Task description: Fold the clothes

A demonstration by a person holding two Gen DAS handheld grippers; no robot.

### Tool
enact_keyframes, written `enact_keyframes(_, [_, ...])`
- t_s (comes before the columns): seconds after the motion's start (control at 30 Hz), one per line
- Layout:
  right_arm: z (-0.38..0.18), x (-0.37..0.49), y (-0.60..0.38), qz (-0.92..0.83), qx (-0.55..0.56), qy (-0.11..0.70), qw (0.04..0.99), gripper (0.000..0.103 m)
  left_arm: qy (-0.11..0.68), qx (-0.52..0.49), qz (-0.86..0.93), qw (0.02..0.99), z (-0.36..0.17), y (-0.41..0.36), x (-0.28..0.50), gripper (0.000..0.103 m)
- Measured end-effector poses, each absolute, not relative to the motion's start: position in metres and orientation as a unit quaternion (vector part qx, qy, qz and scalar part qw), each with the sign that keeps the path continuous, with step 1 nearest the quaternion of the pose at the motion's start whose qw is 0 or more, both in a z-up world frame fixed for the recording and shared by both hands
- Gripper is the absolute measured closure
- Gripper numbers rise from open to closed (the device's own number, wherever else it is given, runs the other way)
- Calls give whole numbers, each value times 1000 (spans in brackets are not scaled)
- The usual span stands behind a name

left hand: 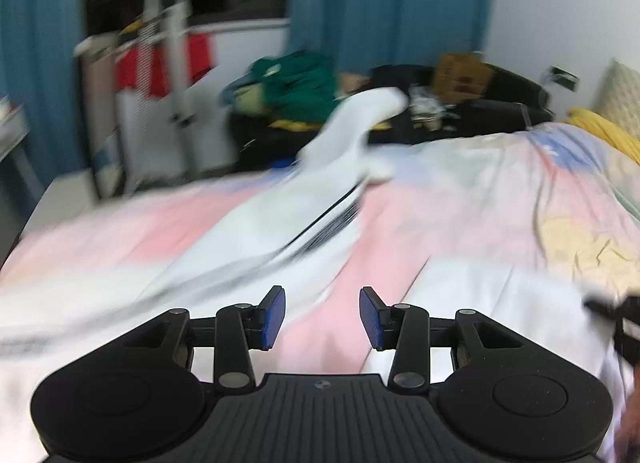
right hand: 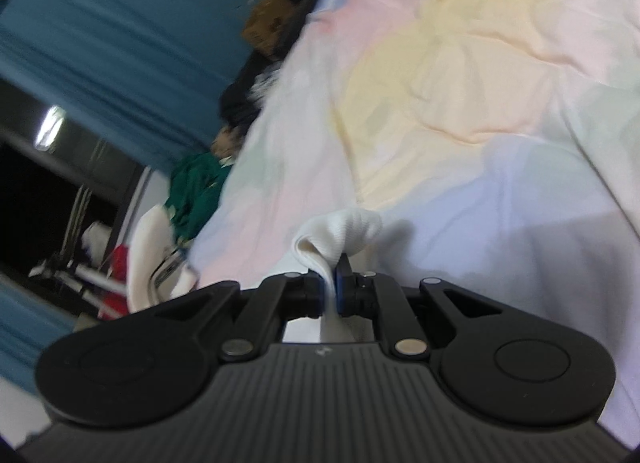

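Bed (left hand: 460, 199) with a pastel patchwork quilt in pink, yellow, blue and pale green fills both views; blue curtains (left hand: 384, 3) and a dark window lie beyond it. At the far edge of the bed sits a heap of clothes, a green garment (left hand: 300, 83) on top. A white garment (left hand: 280, 223) with dark stripes lies stretched across the quilt in the left wrist view, one end lifted and smeared by motion blur, so its exact shape cannot be told.

The right gripper (right hand: 330, 289) has its jaws clenched on a small bunched fold of the white fabric (right hand: 340, 231), held just above the quilt. The left gripper (left hand: 322, 317) hangs over pink quilt with its jaws released and nothing between them.

Risks, as a judgement: only a thin pinch of cloth sits in the right jaws, so a quick pull could slip it free and let the garment drop crumpled. With one end held alone, the loose cloth may drag, twist or fold unevenly. The jaws could also catch the quilt beneath along with the garment.
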State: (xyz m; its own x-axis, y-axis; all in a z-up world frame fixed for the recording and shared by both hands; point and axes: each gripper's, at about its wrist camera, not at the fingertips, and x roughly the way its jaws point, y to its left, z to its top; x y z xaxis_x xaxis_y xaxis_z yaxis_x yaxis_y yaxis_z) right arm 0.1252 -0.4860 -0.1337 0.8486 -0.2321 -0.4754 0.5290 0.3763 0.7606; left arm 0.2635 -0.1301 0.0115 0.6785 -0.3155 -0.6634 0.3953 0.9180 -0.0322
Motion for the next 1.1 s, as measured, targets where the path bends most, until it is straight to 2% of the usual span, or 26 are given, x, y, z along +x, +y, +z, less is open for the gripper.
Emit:
enact_keyframes(0.3, [-87, 142, -422, -111, 357, 200, 906, 94, 367, -4, -104, 924, -21, 37, 147, 59])
enact_keyframes(0.43, [-88, 148, -389, -90, 293, 244, 920, 93, 344, -35, -92, 934, -30, 79, 113, 59])
enact_keyframes(0.53, [-101, 154, -387, -71, 298, 293, 906, 91, 329, -69, -85, 938, -32, 99, 101, 59])
enact_keyframes(0.67, [-113, 149, -394, -66, 351, 320, 877, 88, 325, -130, -77, 934, -34, 121, 97, 58])
enact_keyframes(0.7, [-115, 143, -403, -65, 392, 308, 865, 83, 326, -141, -78, 932, -35, 124, 97, 58])
enact_keyframes(0.73, [-117, 136, -413, -65, 432, 295, 850, 74, 325, -147, -76, 931, -34, 126, 98, 58])
enact_keyframes(0.77, [-119, 130, -423, -64, 471, 281, 834, 70, 323, -152, -74, 931, -34, 127, 99, 58])
enact_keyframes(0.83, [-123, 117, -439, -66, 542, 249, 800, 46, 319, -166, -71, 930, -34, 128, 103, 58])
enact_keyframes(0.87, [-126, 111, -448, -73, 574, 230, 783, 42, 319, -173, -70, 929, -33, 128, 105, 58])
enact_keyframes(1.1, [-159, 93, -502, -94, 735, 140, 657, 41, 321, -207, -50, 923, -34, 136, 110, 57])
